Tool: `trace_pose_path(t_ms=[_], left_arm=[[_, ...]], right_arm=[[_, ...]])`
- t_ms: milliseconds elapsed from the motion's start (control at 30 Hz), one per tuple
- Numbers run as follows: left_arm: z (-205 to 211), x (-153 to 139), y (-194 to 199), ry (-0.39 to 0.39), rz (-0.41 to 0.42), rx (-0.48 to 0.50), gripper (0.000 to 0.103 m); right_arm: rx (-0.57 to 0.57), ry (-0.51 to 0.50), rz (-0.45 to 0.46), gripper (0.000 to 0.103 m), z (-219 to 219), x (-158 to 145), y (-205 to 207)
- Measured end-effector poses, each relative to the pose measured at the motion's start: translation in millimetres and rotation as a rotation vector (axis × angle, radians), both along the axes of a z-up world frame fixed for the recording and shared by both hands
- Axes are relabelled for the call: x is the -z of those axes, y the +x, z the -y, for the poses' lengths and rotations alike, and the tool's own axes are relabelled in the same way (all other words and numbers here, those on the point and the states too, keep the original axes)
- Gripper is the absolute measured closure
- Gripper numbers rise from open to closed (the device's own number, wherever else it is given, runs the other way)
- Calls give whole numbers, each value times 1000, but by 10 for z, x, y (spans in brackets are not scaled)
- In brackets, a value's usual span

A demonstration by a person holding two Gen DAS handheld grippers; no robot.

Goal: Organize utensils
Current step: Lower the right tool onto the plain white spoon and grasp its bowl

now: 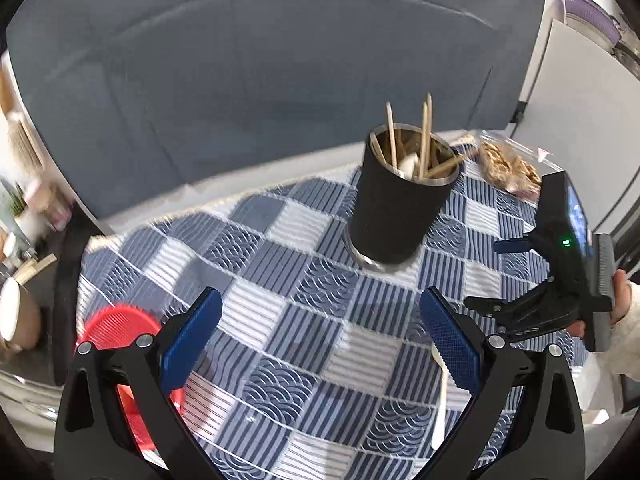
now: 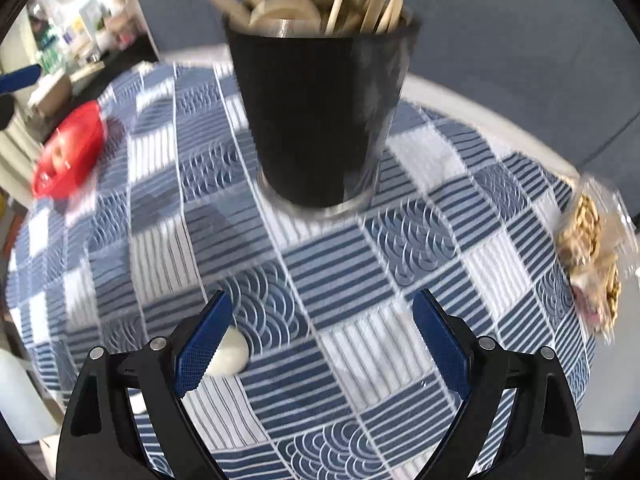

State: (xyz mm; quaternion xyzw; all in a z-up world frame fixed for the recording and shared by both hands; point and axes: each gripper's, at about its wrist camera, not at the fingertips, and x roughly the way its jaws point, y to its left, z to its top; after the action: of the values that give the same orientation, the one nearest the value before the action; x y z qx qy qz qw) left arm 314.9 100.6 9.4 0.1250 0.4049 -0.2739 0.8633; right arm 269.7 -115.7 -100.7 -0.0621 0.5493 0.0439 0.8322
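Observation:
A black cup with a steel rim stands on the blue checked tablecloth, holding several wooden chopsticks and a white spoon. It fills the upper middle of the right wrist view. A white spoon lies on the cloth beside my left gripper's right finger; its bowl shows by my right gripper's left finger. My left gripper is open and empty above the cloth. My right gripper is open and empty; its body shows in the left wrist view.
A red plastic dish sits at the table's left edge, also seen in the right wrist view. A clear bag of snacks lies at the far right edge. A grey sofa stands behind the table.

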Motion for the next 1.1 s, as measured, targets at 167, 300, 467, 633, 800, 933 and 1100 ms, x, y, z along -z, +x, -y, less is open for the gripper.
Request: trace_pose_path(t_ms=[167, 300, 467, 633, 800, 933, 1100], left_arm=[[-134, 263, -73, -32, -39, 63, 6], [-192, 448, -79, -29, -78, 128, 6], [-286, 652, -70, -24, -119, 188, 6], [-393, 774, -23, -15, -112, 194, 6], [-491, 831, 80, -13, -127, 171, 6], [-513, 862, 76, -11, -133, 189, 6], [-418, 969, -31, -12, -162, 250, 6]], right_arm=[[105, 35, -56, 16, -106, 129, -168], [177, 66, -80, 16, -265, 234, -256], [261, 67, -103, 16, -458, 426, -306], [328, 39, -113, 17, -552, 537, -311], [336, 49, -119, 65, -622, 579, -361], [363, 98, -108, 65, -579, 612, -400], [416, 206, -96, 65, -426, 628, -504]])
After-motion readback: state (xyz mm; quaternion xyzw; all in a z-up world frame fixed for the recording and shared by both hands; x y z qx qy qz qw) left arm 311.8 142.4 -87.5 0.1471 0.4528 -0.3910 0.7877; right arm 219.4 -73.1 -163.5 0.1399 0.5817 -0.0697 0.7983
